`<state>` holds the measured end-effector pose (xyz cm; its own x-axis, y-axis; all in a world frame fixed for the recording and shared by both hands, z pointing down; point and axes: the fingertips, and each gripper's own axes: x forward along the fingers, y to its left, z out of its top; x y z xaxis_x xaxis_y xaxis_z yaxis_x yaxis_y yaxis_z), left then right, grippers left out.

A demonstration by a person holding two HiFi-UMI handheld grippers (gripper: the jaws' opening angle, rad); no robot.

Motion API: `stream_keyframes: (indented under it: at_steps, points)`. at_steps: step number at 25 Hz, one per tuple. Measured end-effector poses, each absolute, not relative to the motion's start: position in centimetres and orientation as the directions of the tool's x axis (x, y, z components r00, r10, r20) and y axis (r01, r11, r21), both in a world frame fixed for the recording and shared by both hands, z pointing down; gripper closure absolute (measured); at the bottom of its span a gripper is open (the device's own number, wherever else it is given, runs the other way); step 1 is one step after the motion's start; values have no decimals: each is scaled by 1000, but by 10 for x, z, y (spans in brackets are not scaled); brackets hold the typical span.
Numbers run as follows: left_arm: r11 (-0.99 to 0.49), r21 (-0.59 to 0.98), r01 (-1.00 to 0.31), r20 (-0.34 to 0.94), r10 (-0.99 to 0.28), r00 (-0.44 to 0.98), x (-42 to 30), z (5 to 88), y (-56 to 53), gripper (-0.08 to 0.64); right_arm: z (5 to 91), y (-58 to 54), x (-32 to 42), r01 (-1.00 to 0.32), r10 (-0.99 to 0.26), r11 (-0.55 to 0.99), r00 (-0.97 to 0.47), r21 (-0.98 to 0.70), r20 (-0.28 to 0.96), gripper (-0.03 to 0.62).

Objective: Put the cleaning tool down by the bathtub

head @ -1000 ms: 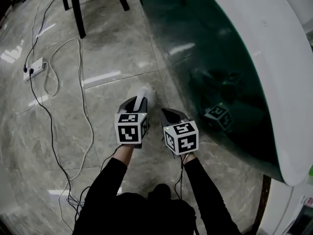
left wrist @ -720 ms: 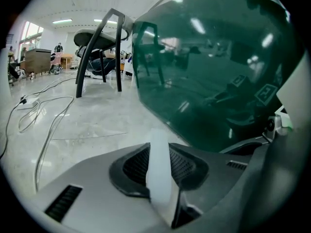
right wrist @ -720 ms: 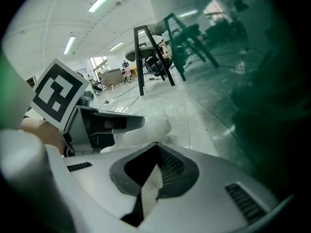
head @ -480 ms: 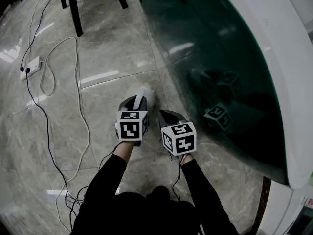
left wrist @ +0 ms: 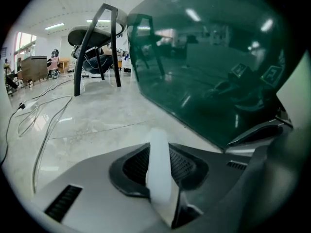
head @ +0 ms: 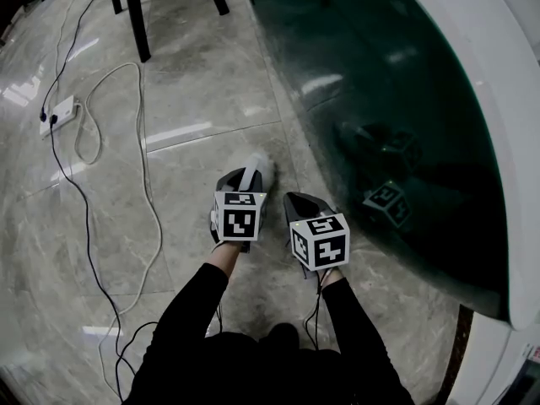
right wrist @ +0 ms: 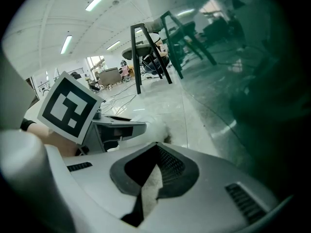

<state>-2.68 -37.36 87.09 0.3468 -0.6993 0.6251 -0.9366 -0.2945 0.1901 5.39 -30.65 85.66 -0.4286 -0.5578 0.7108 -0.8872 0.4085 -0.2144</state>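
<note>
My left gripper (head: 242,180) is shut on a white cleaning tool (head: 258,168) whose pale end pokes forward just above the marble floor. In the left gripper view the white tool (left wrist: 157,142) runs straight between the jaws of that gripper (left wrist: 167,178). The bathtub (head: 396,99), with a dark green glossy side and a white rim, curves along the right, close to both hands. My right gripper (head: 298,202) hangs beside the left one, nearer the tub, shut and holding nothing. In the right gripper view its jaws (right wrist: 151,178) meet, and the tool's fluffy end (right wrist: 153,129) lies ahead on the left.
Black chair legs (head: 135,15) stand at the top left. A white power strip (head: 61,112) and loose cables (head: 143,184) trail over the floor on the left. The person's black sleeves fill the bottom middle.
Both grippers have drifted slightly to the right, toward the tub, with the tool still held in the left one. Neither grip has changed.
</note>
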Motion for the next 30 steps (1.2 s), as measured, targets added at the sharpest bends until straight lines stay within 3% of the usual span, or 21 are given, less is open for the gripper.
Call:
stream_keyframes:
  at_steps: [15, 30]
  points:
    - [-290, 177, -940, 619, -710, 336, -30, 877, -375, 459, 859, -305, 54, -891, -554, 405, -419, -207, 719, 592]
    - [-335, 205, -920, 526, -755, 392, -42, 816, -374, 431, 844, -304, 49, -891, -576, 411, -418, -193, 703, 592]
